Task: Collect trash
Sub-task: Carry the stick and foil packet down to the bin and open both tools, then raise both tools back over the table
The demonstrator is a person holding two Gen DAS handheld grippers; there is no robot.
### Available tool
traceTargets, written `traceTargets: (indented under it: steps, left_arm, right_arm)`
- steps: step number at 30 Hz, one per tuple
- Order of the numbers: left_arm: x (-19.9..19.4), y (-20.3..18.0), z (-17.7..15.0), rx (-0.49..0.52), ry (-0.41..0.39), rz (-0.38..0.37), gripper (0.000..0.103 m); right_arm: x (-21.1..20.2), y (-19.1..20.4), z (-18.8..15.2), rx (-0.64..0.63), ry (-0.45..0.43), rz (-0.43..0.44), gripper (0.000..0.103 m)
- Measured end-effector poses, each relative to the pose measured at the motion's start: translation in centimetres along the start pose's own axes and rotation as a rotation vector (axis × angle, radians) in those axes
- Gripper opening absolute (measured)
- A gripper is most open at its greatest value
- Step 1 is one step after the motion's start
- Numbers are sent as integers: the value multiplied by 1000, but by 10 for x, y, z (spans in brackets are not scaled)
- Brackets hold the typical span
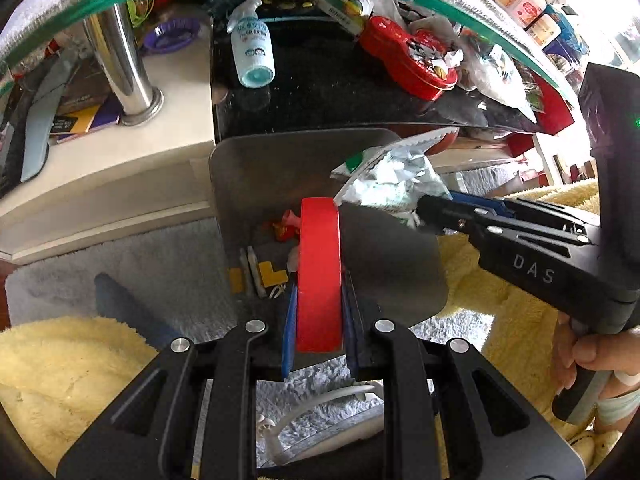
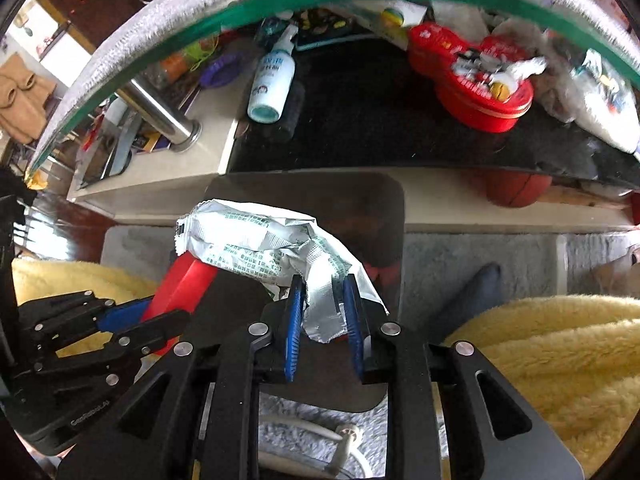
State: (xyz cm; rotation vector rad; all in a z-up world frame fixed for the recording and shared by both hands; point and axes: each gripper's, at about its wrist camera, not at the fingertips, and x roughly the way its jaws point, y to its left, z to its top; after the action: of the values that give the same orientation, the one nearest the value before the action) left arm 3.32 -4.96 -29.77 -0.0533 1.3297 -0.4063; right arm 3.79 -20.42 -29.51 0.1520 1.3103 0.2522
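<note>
**Both tongs loaded, wrapper hanging over the bin**

Left tongs (image 1: 318,312) are clamped on the bin's red handle (image 1: 320,264), so I'm basically holding the bin (image 1: 256,176) steady and tipped toward me with its mouth open. Right tongs (image 2: 323,322) are pinched on the tail of a crumpled foil wrapper (image 2: 256,240), and the rest of it droops across the handle, above the opening rather than inside it.

Some scraps (image 1: 276,248) already sit at the bottom. My guess is the drop is next.

Room is okay: the opening is free to the left of the handle, tighter on the right where my other tongs crowd in. The table edge (image 1: 160,184) runs just beyond the far rim, with yellow fleece (image 2: 560,344) on both near sides.
</note>
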Motion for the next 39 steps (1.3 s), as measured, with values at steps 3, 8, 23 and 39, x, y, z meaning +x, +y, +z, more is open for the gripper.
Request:
traceTargets:
  steps: [3, 8, 23, 39]
  left_arm:
    - [3, 1, 0, -2, 11, -8, 18]
    - [5, 3, 2, -7, 19, -8, 22]
    - [-15, 12, 6, -12, -38, 92, 83]
    - [-68, 19, 34, -35, -165, 112, 92]
  right_arm:
    - [5, 2, 0, -7, 18, 2, 24]
    - [5, 0, 2, 10, 11, -13, 37]
    - [-18, -20, 14, 86, -74, -45, 92]
    - [-73, -27, 51, 98, -190, -34, 92]
